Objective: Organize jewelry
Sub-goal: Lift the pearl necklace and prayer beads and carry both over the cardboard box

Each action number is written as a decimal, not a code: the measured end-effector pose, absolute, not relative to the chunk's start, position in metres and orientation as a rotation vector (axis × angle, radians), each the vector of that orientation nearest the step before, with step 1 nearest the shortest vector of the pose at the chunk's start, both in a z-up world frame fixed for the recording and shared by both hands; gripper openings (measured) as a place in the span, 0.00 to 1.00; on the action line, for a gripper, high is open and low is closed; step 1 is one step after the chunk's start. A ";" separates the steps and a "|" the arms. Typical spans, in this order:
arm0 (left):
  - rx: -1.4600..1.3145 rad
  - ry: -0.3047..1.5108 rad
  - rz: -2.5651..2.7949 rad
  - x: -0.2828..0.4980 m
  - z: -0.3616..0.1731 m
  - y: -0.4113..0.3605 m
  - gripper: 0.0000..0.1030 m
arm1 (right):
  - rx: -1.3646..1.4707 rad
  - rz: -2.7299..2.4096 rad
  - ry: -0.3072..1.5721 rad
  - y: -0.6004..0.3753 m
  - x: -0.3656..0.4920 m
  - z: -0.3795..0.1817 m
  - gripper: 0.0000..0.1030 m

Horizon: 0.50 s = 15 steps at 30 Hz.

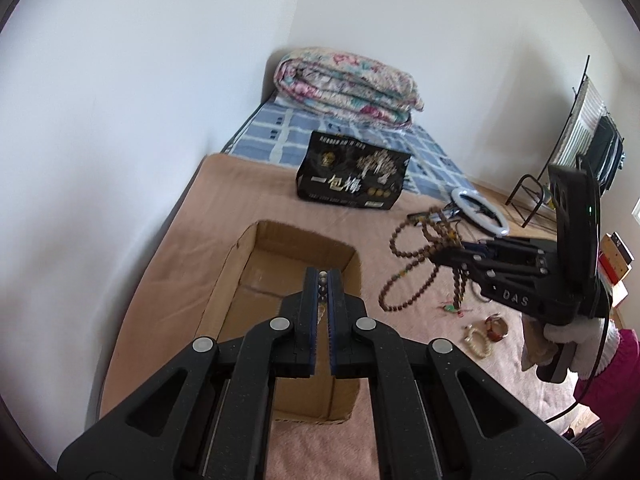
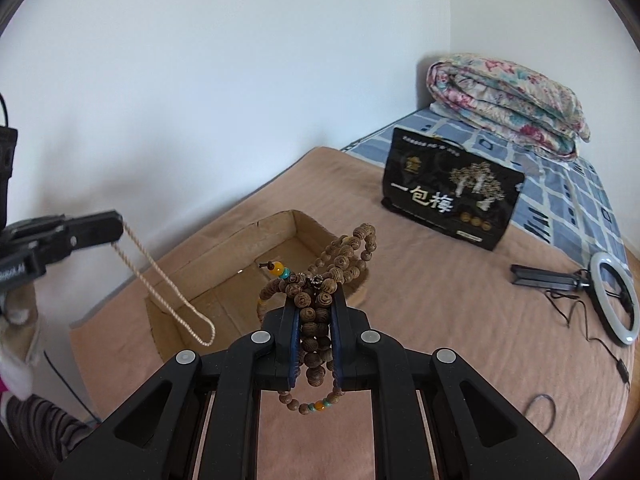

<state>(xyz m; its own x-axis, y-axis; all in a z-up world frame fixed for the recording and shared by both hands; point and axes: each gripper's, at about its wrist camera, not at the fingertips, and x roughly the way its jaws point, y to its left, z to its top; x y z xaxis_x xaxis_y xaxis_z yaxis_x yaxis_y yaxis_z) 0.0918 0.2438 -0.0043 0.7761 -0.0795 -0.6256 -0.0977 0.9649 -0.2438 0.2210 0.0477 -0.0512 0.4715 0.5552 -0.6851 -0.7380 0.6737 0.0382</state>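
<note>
Left gripper (image 1: pixel 322 276): black two-finger claw with blue pads, low centre of the left wrist view; jaws pinched narrow on a thin pale beaded chain (image 2: pixel 168 280), small beads visible between the pads.
Pale chain: in the right wrist view, hanging as a long loop from the claw tip at left of frame, lower end dangling over the near left part of the box.
Right gripper (image 2: pixel 314 300): black claw with blue pads, bottom centre of the right wrist view; jaws clamped on a bunch of brown wooden bead strands (image 2: pixel 320 280) with orange and turquoise accent beads.
Wooden beads: loops spilling above the fingertips and below the pads; in the left wrist view, dangling at right of centre, above the blanket and clear of the box.
Open shallow cardboard box (image 1: pixel 240 272): centre of both views, on a tan blanket (image 1: pixel 240 200); inside bare where visible.
Loose pieces: cream bead bracelet (image 1: pixel 478 340) and reddish-brown bangle (image 1: pixel 496 326) on the blanket, lower right of the left wrist view.
Hand: white-gloved hand (image 1: pixel 576 336) gripping the right claw's handle, right edge of the left wrist view.
Background: black printed bag (image 2: pixel 452 196) upright beyond the box; folded floral quilt (image 2: pixel 508 96) on a blue checked sheet (image 2: pixel 568 200); white ring light (image 2: pixel 612 296) at right of the right wrist view.
</note>
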 end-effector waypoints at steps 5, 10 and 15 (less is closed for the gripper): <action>-0.278 0.726 0.025 0.090 -0.026 0.250 0.01 | -0.283 0.808 0.742 0.069 0.227 -0.065 0.11; -0.284 0.764 0.036 0.092 -0.044 0.253 0.01 | -0.287 0.803 0.757 0.082 0.232 -0.077 0.11; -0.287 0.803 0.038 0.096 -0.059 0.252 0.01 | -0.310 0.806 0.776 0.096 0.236 -0.093 0.11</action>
